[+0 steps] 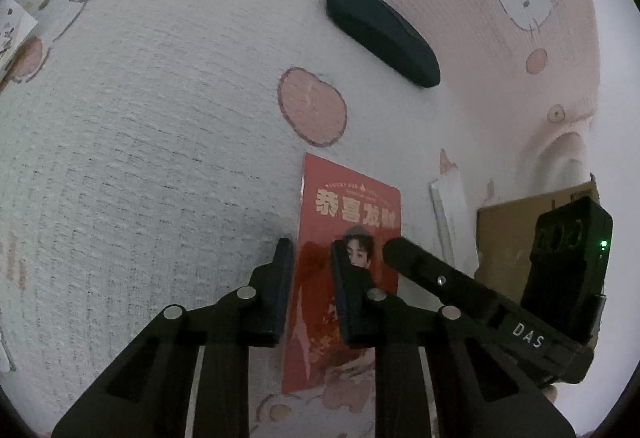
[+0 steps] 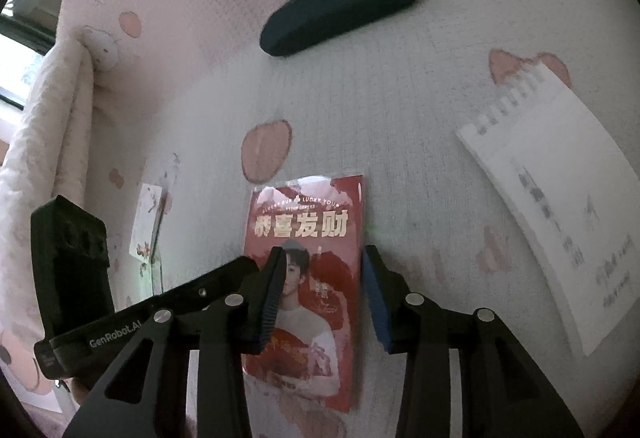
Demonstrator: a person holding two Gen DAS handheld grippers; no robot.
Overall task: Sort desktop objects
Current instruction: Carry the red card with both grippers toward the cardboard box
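I hold both tools, left (image 1: 312,250) and right (image 2: 322,258), open astride the red card (image 2: 308,262) on the tabletop (image 2: 420,166).

One red card (image 2: 304,278), one dark case (image 2: 340,8), one notepad (image 2: 560,206).

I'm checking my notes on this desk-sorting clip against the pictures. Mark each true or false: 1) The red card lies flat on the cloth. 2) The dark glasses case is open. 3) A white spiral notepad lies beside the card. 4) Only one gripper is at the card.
1) The red card lies flat on the patterned cloth: true.
2) The dark glasses case is open: false; it lies closed.
3) A white spiral notepad lies beside the card: true.
4) Only one gripper is at the card: false; the left gripper and right gripper both straddle it.
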